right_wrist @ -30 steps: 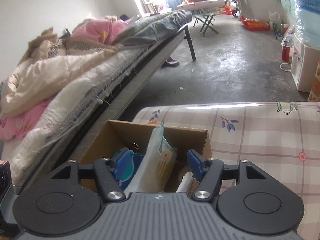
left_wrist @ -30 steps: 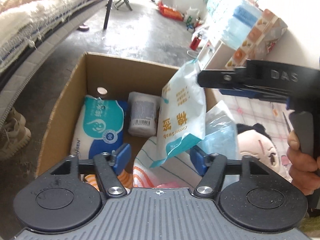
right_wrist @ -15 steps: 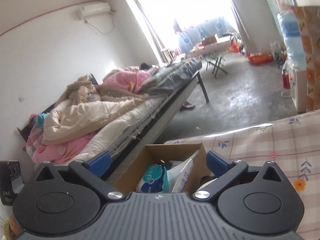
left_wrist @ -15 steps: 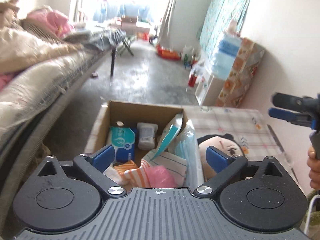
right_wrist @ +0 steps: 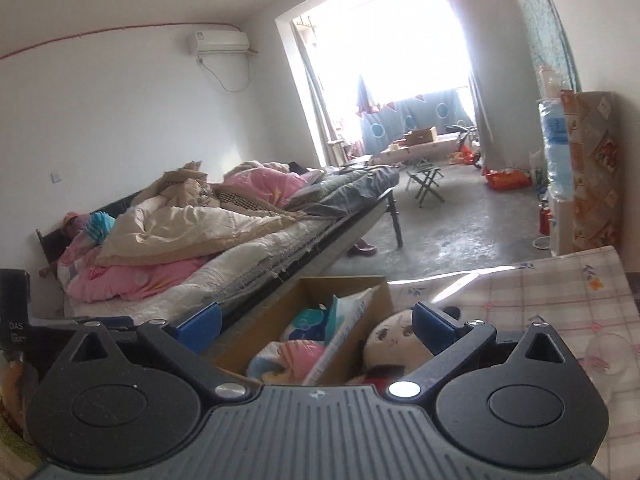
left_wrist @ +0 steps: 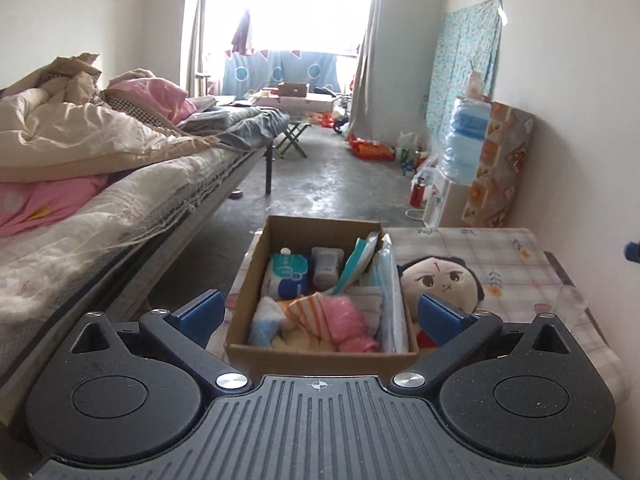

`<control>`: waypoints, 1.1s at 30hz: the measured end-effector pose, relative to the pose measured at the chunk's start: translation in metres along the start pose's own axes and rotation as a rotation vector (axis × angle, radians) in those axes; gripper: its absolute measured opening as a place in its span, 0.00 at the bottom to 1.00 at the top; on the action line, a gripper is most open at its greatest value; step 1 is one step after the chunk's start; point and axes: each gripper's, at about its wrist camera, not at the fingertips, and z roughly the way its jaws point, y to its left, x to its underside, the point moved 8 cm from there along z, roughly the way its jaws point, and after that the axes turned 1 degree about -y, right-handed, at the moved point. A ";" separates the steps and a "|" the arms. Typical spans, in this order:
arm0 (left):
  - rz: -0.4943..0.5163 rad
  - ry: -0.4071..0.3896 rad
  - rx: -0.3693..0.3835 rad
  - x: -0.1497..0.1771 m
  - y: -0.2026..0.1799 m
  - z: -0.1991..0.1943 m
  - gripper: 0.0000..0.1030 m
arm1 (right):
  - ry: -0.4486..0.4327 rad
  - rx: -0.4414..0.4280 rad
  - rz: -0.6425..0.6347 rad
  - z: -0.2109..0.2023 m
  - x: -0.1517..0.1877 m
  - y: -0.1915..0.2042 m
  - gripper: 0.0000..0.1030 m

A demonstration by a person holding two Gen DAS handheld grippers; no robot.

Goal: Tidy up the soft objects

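An open cardboard box stands on a table with a checked cloth. It holds a blue tissue pack, a white roll pack, a cotton swab bag leaning upright, a pink cloth and a striped cloth. A plush doll lies right of the box. My left gripper is open, pulled back above the box's near side. My right gripper is open and empty, behind the box and the doll.
A bed piled with quilts runs along the left. A water dispenser and a patterned box stand by the right wall past the table. A clear glass sits on the cloth at the right. Concrete floor lies beyond.
My right gripper let go of the cotton swab bag, which now leans in the box. Both grippers opened wide and pulled back and up from the box.
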 end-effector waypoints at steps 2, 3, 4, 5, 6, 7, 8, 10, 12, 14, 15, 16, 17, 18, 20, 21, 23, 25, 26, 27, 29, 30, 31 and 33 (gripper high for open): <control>0.013 0.014 -0.012 0.012 -0.006 0.003 1.00 | 0.020 0.078 -0.018 -0.003 0.017 -0.005 1.00; 0.018 0.022 -0.021 0.021 -0.009 0.003 1.00 | 0.031 0.123 -0.026 -0.003 0.027 -0.008 1.00; 0.017 0.028 -0.039 0.028 -0.012 0.006 1.00 | 0.038 0.169 -0.032 -0.004 0.037 -0.012 1.00; 0.019 0.032 -0.058 0.034 -0.014 0.007 1.00 | 0.046 0.212 -0.036 -0.005 0.048 -0.016 1.00; 0.027 0.030 -0.079 0.039 -0.017 0.010 1.00 | 0.060 0.257 -0.042 -0.002 0.059 -0.020 1.00; 0.037 0.021 -0.094 0.044 -0.021 0.011 1.00 | 0.076 0.300 -0.048 -0.001 0.069 -0.023 1.00; 0.045 0.014 -0.100 0.047 -0.026 0.014 1.00 | 0.090 0.338 -0.052 -0.001 0.080 -0.027 1.00; 0.045 0.026 -0.107 0.054 -0.035 0.020 1.00 | 0.117 0.428 -0.059 0.000 0.098 -0.036 1.00; 0.043 0.041 -0.084 0.061 -0.046 0.026 1.00 | 0.127 0.503 -0.085 0.002 0.109 -0.041 1.00; 0.056 0.049 -0.065 0.066 -0.058 0.030 1.00 | 0.121 0.544 -0.118 0.001 0.115 -0.043 1.00; 0.062 0.054 -0.063 0.067 -0.062 0.033 1.00 | 0.116 0.563 -0.123 0.000 0.117 -0.044 1.00; 0.061 0.054 -0.062 0.068 -0.066 0.036 1.00 | 0.114 0.578 -0.120 0.001 0.117 -0.045 1.00; 0.053 0.054 -0.062 0.070 -0.070 0.037 1.00 | 0.112 0.586 -0.115 0.000 0.116 -0.046 1.00; 0.045 0.061 -0.062 0.072 -0.073 0.040 1.00 | 0.109 0.591 -0.106 0.001 0.116 -0.048 1.00; 0.037 0.091 -0.065 0.075 -0.076 0.046 1.00 | 0.103 0.586 -0.084 0.002 0.115 -0.051 1.00; 0.037 0.110 -0.068 0.078 -0.078 0.049 1.00 | 0.099 0.576 -0.072 0.002 0.114 -0.051 1.00; 0.043 0.130 -0.081 0.080 -0.079 0.053 1.00 | 0.097 0.543 -0.042 0.003 0.113 -0.053 1.00; 0.031 0.150 -0.088 0.082 -0.079 0.055 1.00 | 0.098 0.521 -0.018 0.006 0.112 -0.053 1.00; 0.022 0.155 -0.086 0.083 -0.079 0.055 1.00 | 0.102 0.512 -0.007 0.007 0.113 -0.054 1.00; 0.015 0.154 -0.087 0.083 -0.080 0.055 1.00 | 0.110 0.503 0.002 0.010 0.114 -0.054 1.00; 0.018 0.149 -0.101 0.083 -0.080 0.054 1.00 | 0.130 0.490 0.015 0.015 0.116 -0.054 1.00; 0.024 0.150 -0.110 0.083 -0.081 0.054 1.00 | 0.138 0.490 0.020 0.017 0.116 -0.055 1.00; 0.029 0.155 -0.118 0.082 -0.081 0.055 1.00 | 0.141 0.495 0.022 0.018 0.118 -0.056 1.00; 0.030 0.167 -0.122 0.082 -0.080 0.057 1.00 | 0.141 0.514 0.015 0.018 0.118 -0.060 1.00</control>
